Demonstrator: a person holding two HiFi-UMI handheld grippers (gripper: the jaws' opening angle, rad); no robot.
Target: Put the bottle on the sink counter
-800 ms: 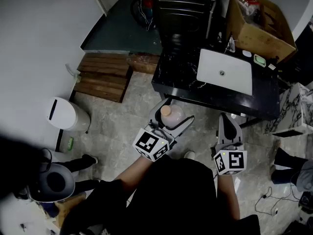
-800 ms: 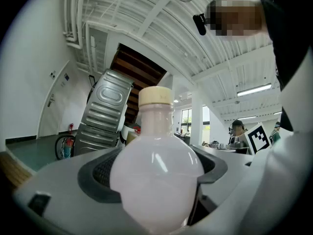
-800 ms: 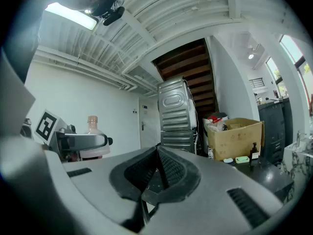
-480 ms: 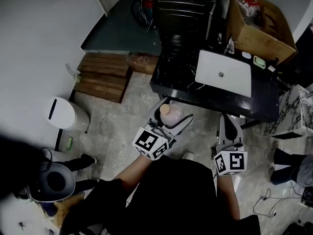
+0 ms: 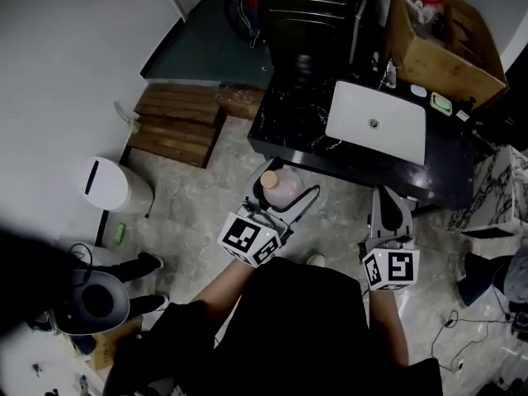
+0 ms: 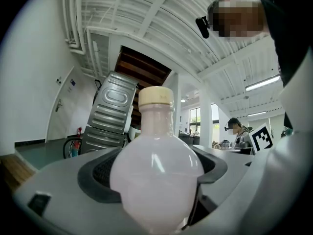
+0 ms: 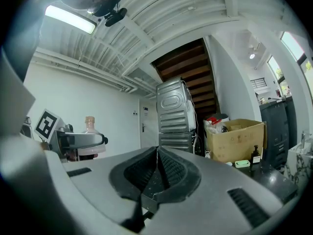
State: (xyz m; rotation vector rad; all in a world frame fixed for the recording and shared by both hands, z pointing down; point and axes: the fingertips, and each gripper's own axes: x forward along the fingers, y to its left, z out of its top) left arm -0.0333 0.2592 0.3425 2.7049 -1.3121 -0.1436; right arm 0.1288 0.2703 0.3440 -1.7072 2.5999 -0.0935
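Note:
A round pale-pink bottle (image 5: pixel 285 186) with a beige cap stands upright between the jaws of my left gripper (image 5: pixel 277 200), which is shut on its wide belly. In the left gripper view the bottle (image 6: pixel 156 173) fills the middle, with both pads against its sides. It hangs over the floor just in front of the black sink counter (image 5: pixel 299 122) with its white basin (image 5: pixel 376 122). My right gripper (image 5: pixel 388 211) is to the right at the same height, shut and empty, its pads meeting in the right gripper view (image 7: pixel 157 166).
A cardboard box (image 5: pixel 445 40) sits at the counter's far right end, with a green soap dish (image 5: pixel 440 103) beside it. A dark metal appliance (image 5: pixel 309 15) stands behind the counter. A wooden pallet (image 5: pixel 177 126) and a white bin (image 5: pixel 111 186) are on the floor to the left.
The left gripper and its bottle have shifted a little left and toward the counter's front edge. The right gripper has barely moved.

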